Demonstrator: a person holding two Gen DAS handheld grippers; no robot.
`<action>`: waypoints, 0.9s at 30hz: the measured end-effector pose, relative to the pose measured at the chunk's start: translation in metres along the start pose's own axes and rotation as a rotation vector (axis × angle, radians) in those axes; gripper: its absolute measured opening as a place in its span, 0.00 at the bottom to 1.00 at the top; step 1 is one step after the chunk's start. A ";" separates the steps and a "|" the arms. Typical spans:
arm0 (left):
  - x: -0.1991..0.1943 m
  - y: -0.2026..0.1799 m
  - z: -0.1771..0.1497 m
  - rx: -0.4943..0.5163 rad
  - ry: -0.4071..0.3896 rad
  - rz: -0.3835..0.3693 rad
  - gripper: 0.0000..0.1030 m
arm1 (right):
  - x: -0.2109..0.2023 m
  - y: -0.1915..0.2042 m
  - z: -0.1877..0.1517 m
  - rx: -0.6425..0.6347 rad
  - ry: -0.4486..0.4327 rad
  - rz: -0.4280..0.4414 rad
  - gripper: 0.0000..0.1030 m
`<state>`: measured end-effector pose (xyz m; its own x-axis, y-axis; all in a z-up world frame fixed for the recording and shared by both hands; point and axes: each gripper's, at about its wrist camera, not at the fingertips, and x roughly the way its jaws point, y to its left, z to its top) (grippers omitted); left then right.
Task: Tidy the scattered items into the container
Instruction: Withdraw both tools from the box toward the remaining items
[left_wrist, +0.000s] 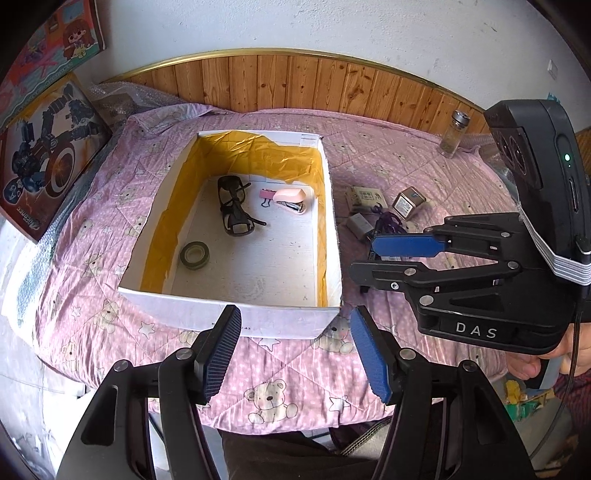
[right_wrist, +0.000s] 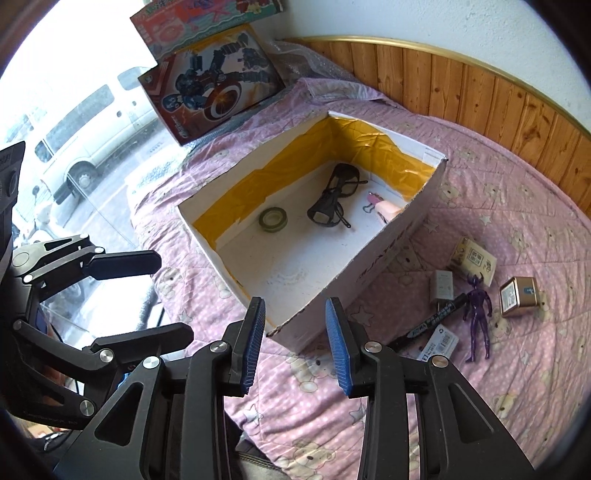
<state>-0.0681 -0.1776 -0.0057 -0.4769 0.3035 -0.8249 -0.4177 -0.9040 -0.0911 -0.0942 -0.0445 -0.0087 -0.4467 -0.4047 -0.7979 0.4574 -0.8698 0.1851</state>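
Observation:
A white cardboard box (left_wrist: 236, 314) (right_wrist: 369, 266) with yellow lining sits on the pink bear-print quilt (left_wrist: 277, 373). In it lie black glasses (left_wrist: 234, 206), a pink stapler (left_wrist: 291, 197), a binder clip (left_wrist: 266, 195) and a tape roll (left_wrist: 194, 254). Right of the box lie a purple figure (right_wrist: 478, 314), a black marker (right_wrist: 432, 321), a white adapter (right_wrist: 443, 286), a cream carton (right_wrist: 474, 258), a gold tin (right_wrist: 517, 297) and a labelled packet (right_wrist: 439, 341). My left gripper (left_wrist: 295, 350) hovers open before the box's near wall. My right gripper (right_wrist: 295, 347) is open and empty at the box's right corner.
A glass shaker jar (left_wrist: 454, 134) stands at the back right by the wood panelling. Toy boxes (left_wrist: 44, 158) lean at the left, against a window in the right wrist view. A person's hand (left_wrist: 532, 365) holds the right gripper's handle.

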 end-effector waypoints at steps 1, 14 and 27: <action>-0.001 -0.004 -0.003 0.011 -0.009 0.002 0.62 | -0.003 -0.001 -0.005 0.005 -0.009 0.002 0.36; 0.023 -0.070 -0.018 0.155 -0.028 -0.069 0.64 | -0.028 -0.065 -0.080 0.228 -0.106 -0.025 0.37; 0.109 -0.118 -0.002 0.156 0.065 -0.140 0.64 | 0.008 -0.163 -0.117 0.490 -0.064 -0.016 0.37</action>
<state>-0.0697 -0.0387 -0.0861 -0.3569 0.3978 -0.8452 -0.5929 -0.7957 -0.1240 -0.0828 0.1273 -0.1126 -0.5037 -0.3937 -0.7689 0.0416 -0.9001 0.4336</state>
